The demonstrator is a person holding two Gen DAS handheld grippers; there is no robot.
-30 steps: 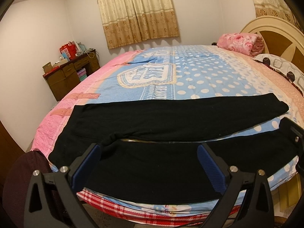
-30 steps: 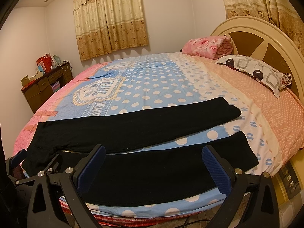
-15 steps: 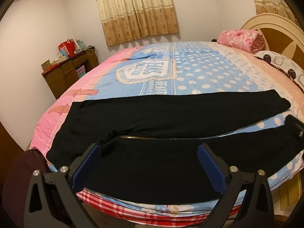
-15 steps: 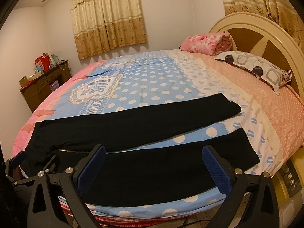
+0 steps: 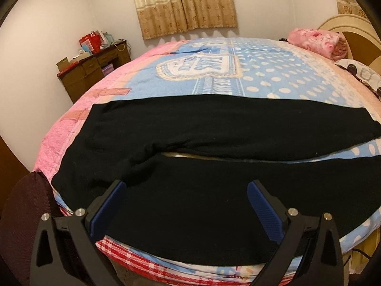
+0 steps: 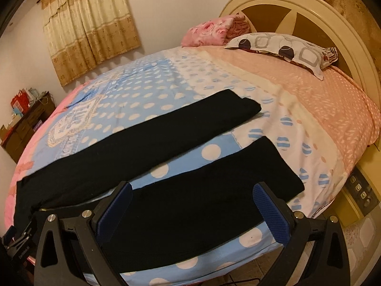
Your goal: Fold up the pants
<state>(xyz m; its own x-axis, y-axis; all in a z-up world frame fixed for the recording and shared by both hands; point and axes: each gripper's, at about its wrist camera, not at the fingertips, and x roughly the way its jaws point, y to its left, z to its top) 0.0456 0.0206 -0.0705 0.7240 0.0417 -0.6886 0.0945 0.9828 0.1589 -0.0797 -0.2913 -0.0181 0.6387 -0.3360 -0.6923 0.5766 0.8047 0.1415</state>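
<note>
Black pants (image 5: 190,190) lie flat across the near part of the bed, waist at the left, both legs running right with a narrow gap between them. In the right wrist view the pants (image 6: 190,205) end in two cuffs, the far one near the bed's middle. My left gripper (image 5: 187,207) is open above the near leg close to the waist, nothing between its blue pads. Wide open too, my right gripper (image 6: 191,211) hovers over the near leg toward its cuff. The left gripper body (image 6: 21,245) shows at the lower left of the right wrist view.
The bed (image 5: 238,76) has a blue dotted and pink cover. A pink folded blanket (image 6: 212,31) and a patterned pillow (image 6: 285,47) lie by the cream headboard (image 6: 309,7). A wooden desk (image 5: 92,71) with clutter stands at the far left wall. A dark red chair back (image 5: 26,214) is near left.
Both grippers have moved forward and lower toward the pants, which now fill more of each view. The right wrist view has turned to the right. The pants have not moved.
</note>
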